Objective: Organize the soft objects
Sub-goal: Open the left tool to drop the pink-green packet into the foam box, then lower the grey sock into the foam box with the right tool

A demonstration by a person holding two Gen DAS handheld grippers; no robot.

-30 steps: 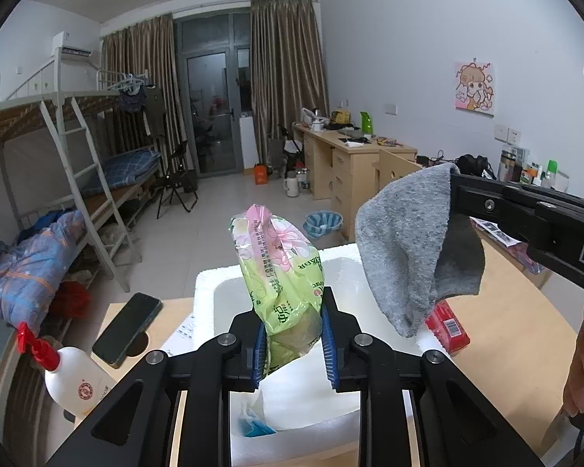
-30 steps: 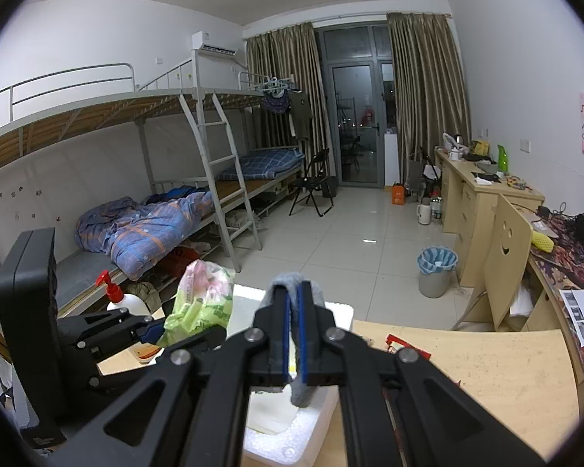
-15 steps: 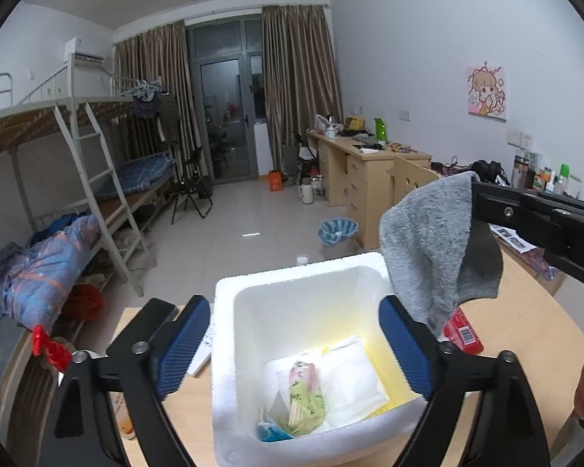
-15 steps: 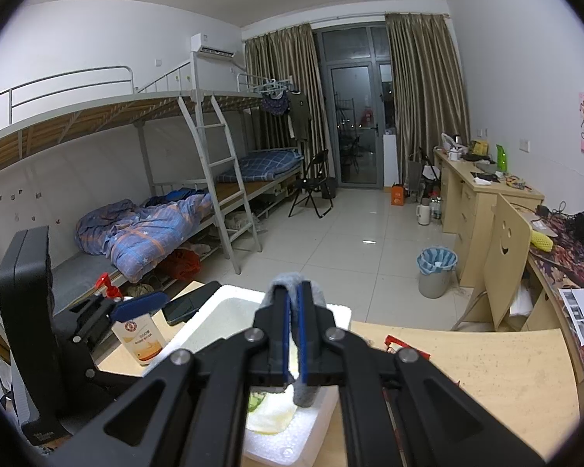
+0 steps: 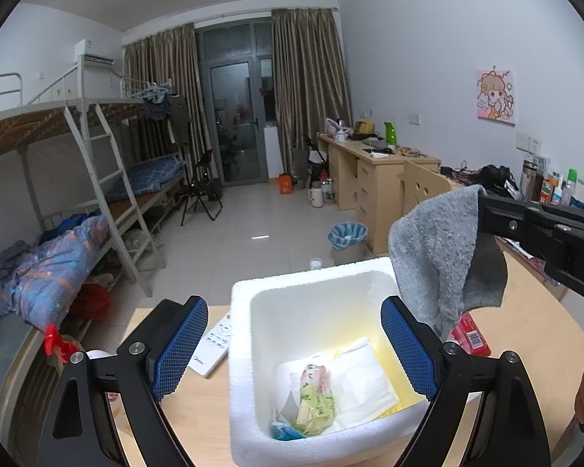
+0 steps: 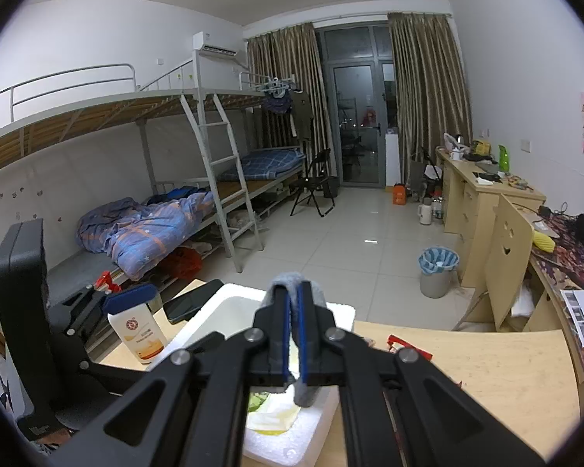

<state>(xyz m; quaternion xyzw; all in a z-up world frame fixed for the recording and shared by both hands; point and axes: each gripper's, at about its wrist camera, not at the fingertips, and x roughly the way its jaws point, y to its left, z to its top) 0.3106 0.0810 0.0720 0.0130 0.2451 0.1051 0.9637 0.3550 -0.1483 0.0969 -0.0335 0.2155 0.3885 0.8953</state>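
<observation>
A white foam box point(image 5: 240, 354) stands on the wooden table; it also shows in the right wrist view point(image 6: 331, 311). Inside it lies a green and pink tissue pack point(image 5: 316, 396) on white packets. My left gripper point(image 5: 294, 344) is open and empty above the box, its blue pads on either side. My right gripper point(image 6: 293, 336) is shut on a grey sock point(image 5: 442, 257), which hangs over the box's right rim; in the right wrist view the sock point(image 6: 306, 391) wraps the fingertips.
A white remote point(image 5: 213, 346) and a red-capped spray bottle point(image 5: 58, 344) lie left of the box. A red packet point(image 5: 470, 335) lies to its right. A lotion bottle point(image 6: 138, 332) and a phone point(image 6: 192, 300) sit at the table's left edge.
My left gripper opened and the tissue pack dropped into the foam box. The gripper then shifted slightly. My right gripper holds the sock in about the same place.
</observation>
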